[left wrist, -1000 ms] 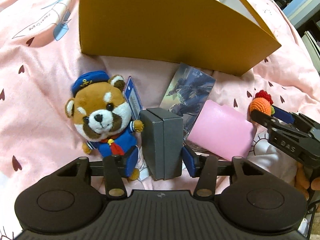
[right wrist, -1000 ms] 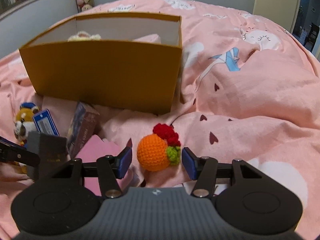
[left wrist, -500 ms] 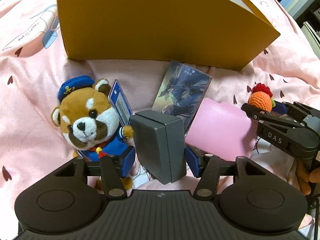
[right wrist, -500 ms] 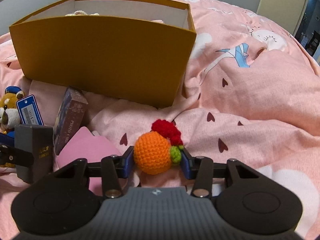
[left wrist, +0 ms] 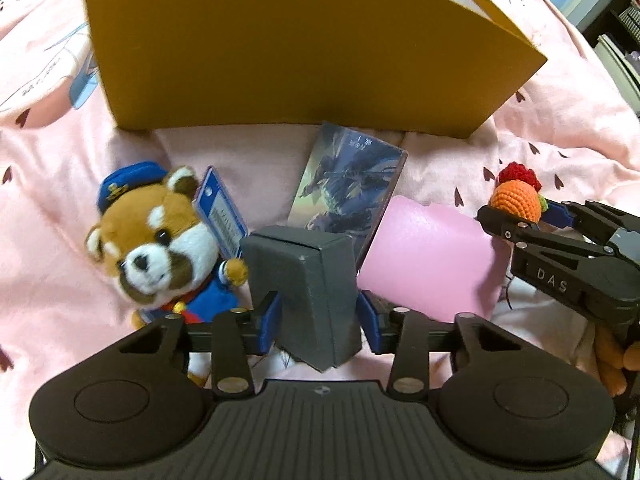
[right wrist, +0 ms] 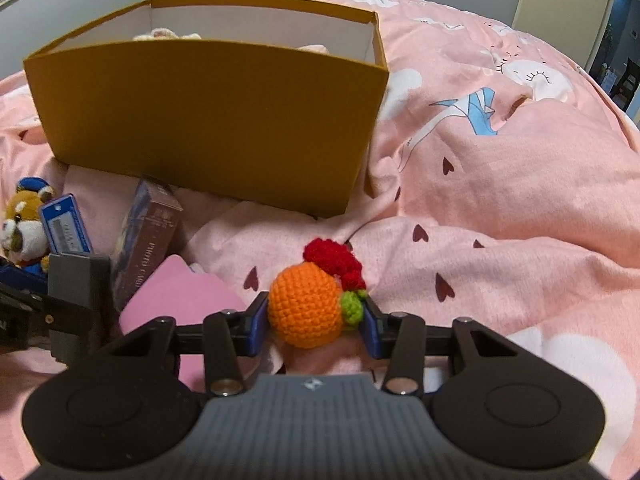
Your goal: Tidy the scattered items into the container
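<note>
A dark grey box (left wrist: 312, 280) stands tilted between the blue pads of my left gripper (left wrist: 318, 320). The jaws are closing and both pads touch its sides. My right gripper (right wrist: 314, 320) is shut on a crocheted orange ball with a red and green top (right wrist: 304, 308), just above the pink quilt. In the left wrist view that ball (left wrist: 516, 200) and the right gripper (left wrist: 520, 216) show at the right. The yellow cardboard container (right wrist: 200, 112) stands behind, with soft toys partly visible inside.
A red panda plush in a blue sailor suit (left wrist: 152, 240) with a blue tag lies left of the grey box. A photo card box (left wrist: 348, 188) and a pink soft item (left wrist: 428, 260) lie between the grippers. The quilt (right wrist: 500, 200) rises in folds on the right.
The left jaws widened, then narrowed onto the grey box, which tipped from upright to tilted. The right jaws closed onto the orange ball. The container looms larger in both views.
</note>
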A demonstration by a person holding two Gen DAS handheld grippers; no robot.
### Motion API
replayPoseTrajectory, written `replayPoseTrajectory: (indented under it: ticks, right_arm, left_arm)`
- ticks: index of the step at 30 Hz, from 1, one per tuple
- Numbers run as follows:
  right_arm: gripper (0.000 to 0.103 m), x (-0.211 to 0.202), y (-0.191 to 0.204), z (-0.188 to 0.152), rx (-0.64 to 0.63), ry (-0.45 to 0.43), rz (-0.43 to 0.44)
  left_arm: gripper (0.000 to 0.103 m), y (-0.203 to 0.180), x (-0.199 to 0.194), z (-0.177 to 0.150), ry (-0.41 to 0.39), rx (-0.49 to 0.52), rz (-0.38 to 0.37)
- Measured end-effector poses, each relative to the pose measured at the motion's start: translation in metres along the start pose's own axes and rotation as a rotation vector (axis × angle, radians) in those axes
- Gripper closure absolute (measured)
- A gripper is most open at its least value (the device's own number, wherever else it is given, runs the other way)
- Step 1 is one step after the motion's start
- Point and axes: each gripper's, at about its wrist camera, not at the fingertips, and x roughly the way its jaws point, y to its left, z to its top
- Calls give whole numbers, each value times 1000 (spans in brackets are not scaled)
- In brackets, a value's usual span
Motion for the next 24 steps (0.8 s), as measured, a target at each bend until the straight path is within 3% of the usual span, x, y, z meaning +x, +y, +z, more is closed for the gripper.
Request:
replayPoseTrajectory:
  ticks: [4,9,15,24]
  right_arm:
    - [55,-15,2,1,0,-31,28]
    - [55,-29,8,5,-13,-69,64]
    - [55,-30,12,7,-28,-81,79]
    - [55,-28,17,5,-33,-71,89]
  left_arm:
    - [64,12,-12,-5,-13,-28,-18]
    - [67,11,-23,-6,-51,-15,35]
    - [66,-4,-16,-3,-58,49,116]
    - [60,-19,5,6,-87,74,109]
